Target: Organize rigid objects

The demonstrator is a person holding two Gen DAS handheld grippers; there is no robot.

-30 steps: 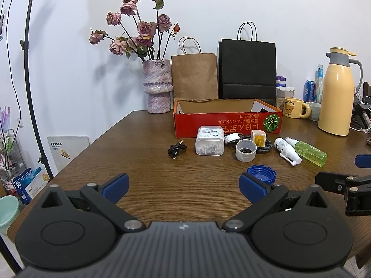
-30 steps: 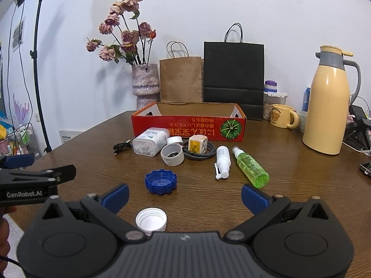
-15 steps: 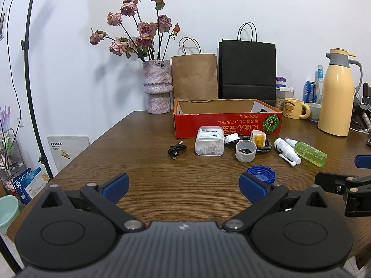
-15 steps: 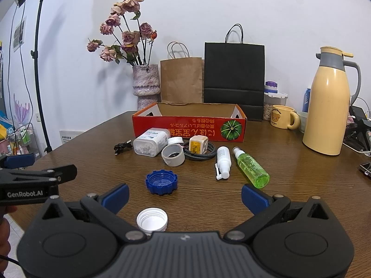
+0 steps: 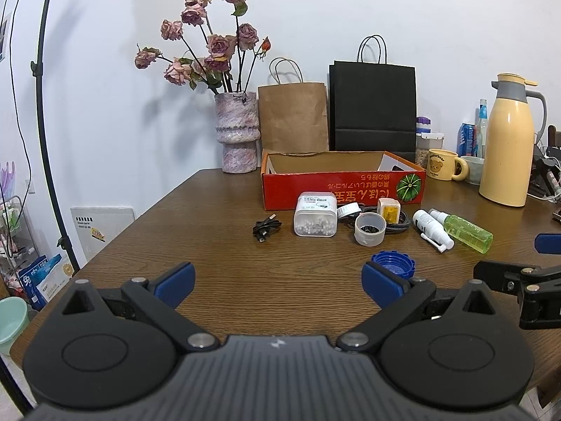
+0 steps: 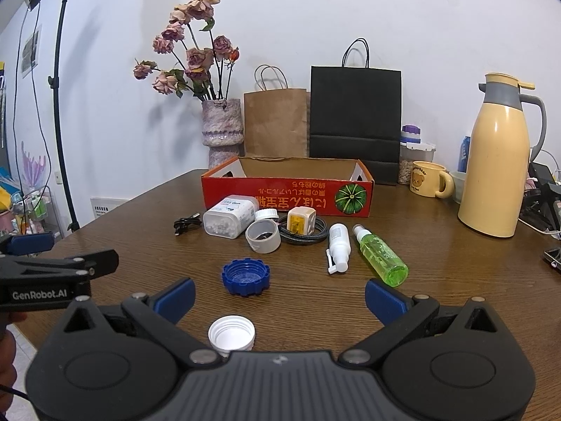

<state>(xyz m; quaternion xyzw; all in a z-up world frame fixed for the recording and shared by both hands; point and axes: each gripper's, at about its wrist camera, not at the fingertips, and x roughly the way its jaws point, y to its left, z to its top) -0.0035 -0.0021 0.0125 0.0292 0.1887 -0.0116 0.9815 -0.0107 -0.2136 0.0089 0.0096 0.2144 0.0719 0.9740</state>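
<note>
A red cardboard box (image 6: 287,196) (image 5: 342,189) stands open at the back of the wooden table. In front of it lie a clear container of white beads (image 6: 229,215) (image 5: 315,219), a grey tape roll (image 6: 263,235), a yellow-white plug on a coiled cable (image 6: 301,221), a white spray bottle (image 6: 338,245), a green spray bottle (image 6: 380,256), a blue cap (image 6: 245,276) (image 5: 394,263), a white cap (image 6: 231,335) and a black cable (image 5: 266,228). My right gripper (image 6: 278,298) is open above the near table, the white cap between its fingers' bases. My left gripper (image 5: 277,280) is open and holds nothing.
Behind the box stand a vase of dried roses (image 5: 237,133), a brown paper bag (image 5: 292,115) and a black paper bag (image 5: 373,101). A yellow thermos (image 6: 498,161), a bear mug (image 6: 426,179) and jars crowd the right. A light stand (image 5: 49,112) rises left of the table.
Both views have crept very slightly; the objects on the table lie where they were, and both grippers stay open.
</note>
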